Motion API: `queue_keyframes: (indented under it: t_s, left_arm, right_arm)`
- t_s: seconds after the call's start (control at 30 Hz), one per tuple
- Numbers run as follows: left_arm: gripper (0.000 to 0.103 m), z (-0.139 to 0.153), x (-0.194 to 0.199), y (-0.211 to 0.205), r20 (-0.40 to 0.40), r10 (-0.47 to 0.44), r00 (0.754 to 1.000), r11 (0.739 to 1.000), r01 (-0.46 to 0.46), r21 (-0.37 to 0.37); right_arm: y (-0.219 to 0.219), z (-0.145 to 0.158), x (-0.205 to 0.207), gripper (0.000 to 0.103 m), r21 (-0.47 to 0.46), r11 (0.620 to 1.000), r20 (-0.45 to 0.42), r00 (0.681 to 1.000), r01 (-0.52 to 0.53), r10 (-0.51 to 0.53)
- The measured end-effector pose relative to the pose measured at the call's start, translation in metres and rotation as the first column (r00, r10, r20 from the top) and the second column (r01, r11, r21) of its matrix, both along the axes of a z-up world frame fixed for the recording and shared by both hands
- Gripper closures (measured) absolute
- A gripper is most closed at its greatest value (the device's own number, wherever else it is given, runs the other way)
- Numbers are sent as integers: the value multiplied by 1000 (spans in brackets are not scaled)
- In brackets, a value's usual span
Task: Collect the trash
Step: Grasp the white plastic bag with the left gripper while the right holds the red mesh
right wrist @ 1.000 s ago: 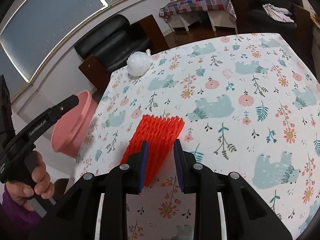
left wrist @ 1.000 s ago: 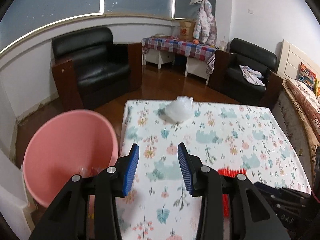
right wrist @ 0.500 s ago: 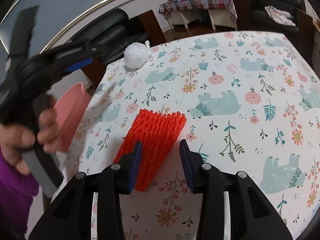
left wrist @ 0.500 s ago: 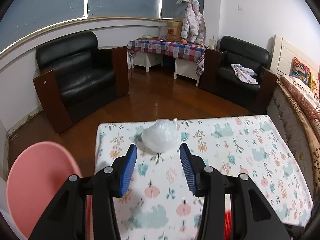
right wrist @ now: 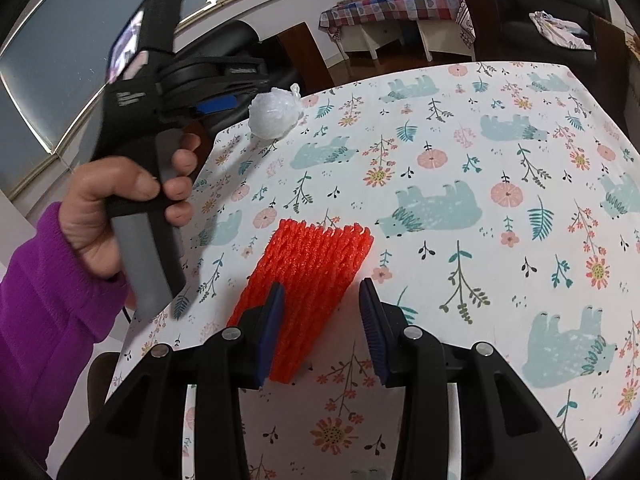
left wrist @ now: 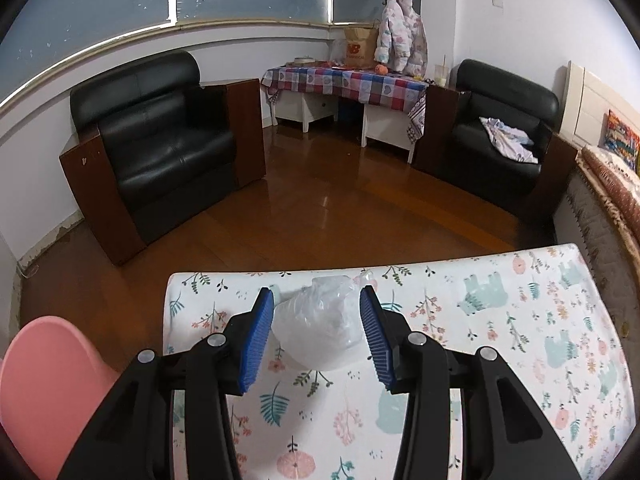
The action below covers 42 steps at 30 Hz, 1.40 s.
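Nearest in the right wrist view, the right gripper (right wrist: 320,332) hangs over the near part of the table (right wrist: 500,280), which wears a white cloth printed with bears, flowers and leaves. Its jaws have just been opening and now stand partly apart. The near end of a red foam net (right wrist: 316,276) lies between them. The left pad is just beside the net's edge, the right pad is clear of it, and neither pad presses on it. The net lies flat on the cloth, running away from the gripper toward the middle of the table.

To the left of the net, by the table's left edge, a hand (right wrist: 120,216) in a purple sleeve (right wrist: 44,320) holds the handle of the left gripper (left wrist: 316,332). In the left wrist view this gripper reaches toward the table's far left corner. Its jaws have also just been opening and stand partly apart, one on each side of a crumpled clear plastic bag (left wrist: 320,328). The bag sits on the cloth close to the far edge. Small gaps show between the bag and both blue pads, so nothing is gripped.

A pink bucket (left wrist: 48,392) stands below the table beside its left edge.

Beyond the far edge is a brown wooden floor (left wrist: 340,208). Farther off stand a black armchair (left wrist: 160,140) on the left, a second black armchair (left wrist: 500,132) on the right with a cloth on its seat, and a low table with a checked cover (left wrist: 352,84) against the far wall.
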State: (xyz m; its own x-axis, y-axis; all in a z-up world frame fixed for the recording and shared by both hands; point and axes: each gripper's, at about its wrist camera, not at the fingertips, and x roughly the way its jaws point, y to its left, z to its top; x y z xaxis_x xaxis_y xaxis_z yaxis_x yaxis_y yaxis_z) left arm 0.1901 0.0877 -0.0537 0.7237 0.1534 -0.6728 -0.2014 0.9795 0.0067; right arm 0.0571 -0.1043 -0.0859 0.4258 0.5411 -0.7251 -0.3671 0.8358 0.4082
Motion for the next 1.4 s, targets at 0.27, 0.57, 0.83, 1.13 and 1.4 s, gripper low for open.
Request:
queue_keyframes:
  t_s: [0.27,0.57,0.83,1.13,1.4]
  left_arm:
    - [60,-14,12,-6,-24,-21,999,999,22,37]
    - [93,-12,2,-14,5,-39,999,998,38,42]
    - [94,1,-26,-14,29,-33,999,999,33,5]
    - [94,15,-73,-11,44,-9,999,999,11,-32]
    - [94,27,-120,-5,64,12,998,998,-8,-70]
  right_arm:
    - [0,0,0,63,-5,1000,1,1000,0,0]
    - [0,1,0,63,-5,1000,1,1000,0,0]
    - [1,1,-1,64,-6,1000,2,1000,0,0]
    - [1,2,0,64,-21,1000,8,1000,2,-2]
    - [3,1,0,77,-51,999,15,1000,18,-18]
